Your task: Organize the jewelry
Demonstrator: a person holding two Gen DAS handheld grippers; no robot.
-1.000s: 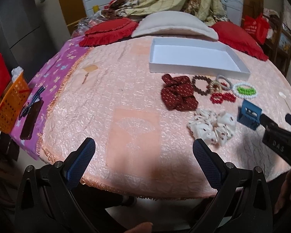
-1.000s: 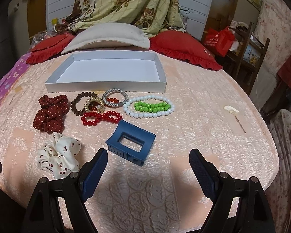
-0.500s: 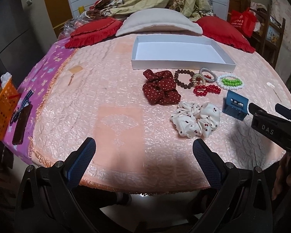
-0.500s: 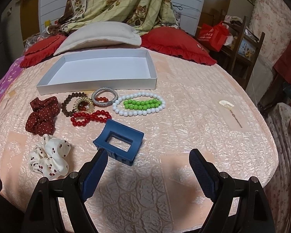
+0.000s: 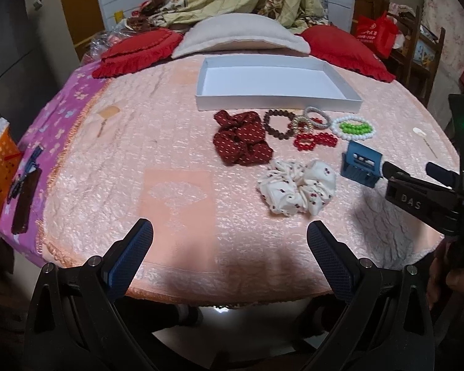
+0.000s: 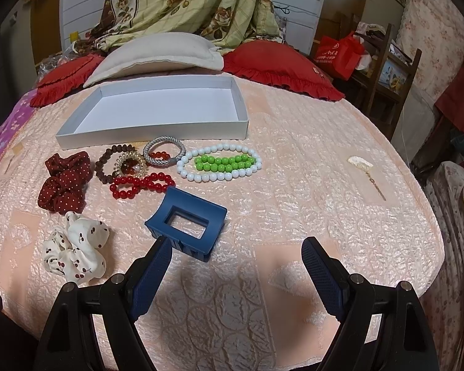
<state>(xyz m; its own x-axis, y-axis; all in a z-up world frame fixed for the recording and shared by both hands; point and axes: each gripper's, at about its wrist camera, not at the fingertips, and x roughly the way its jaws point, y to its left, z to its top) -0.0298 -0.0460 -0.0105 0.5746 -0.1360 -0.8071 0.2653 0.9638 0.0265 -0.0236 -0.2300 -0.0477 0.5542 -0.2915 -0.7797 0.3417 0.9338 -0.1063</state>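
Spread wide and empty, right gripper (image 6: pixel 233 266) low over the bed (image 6: pixel 309 191) at the blue hair claw (image 6: pixel 187 223), left gripper (image 5: pixel 229 250) equally agape and idle, likely to lift it into the empty white box (image 6: pixel 151 133).
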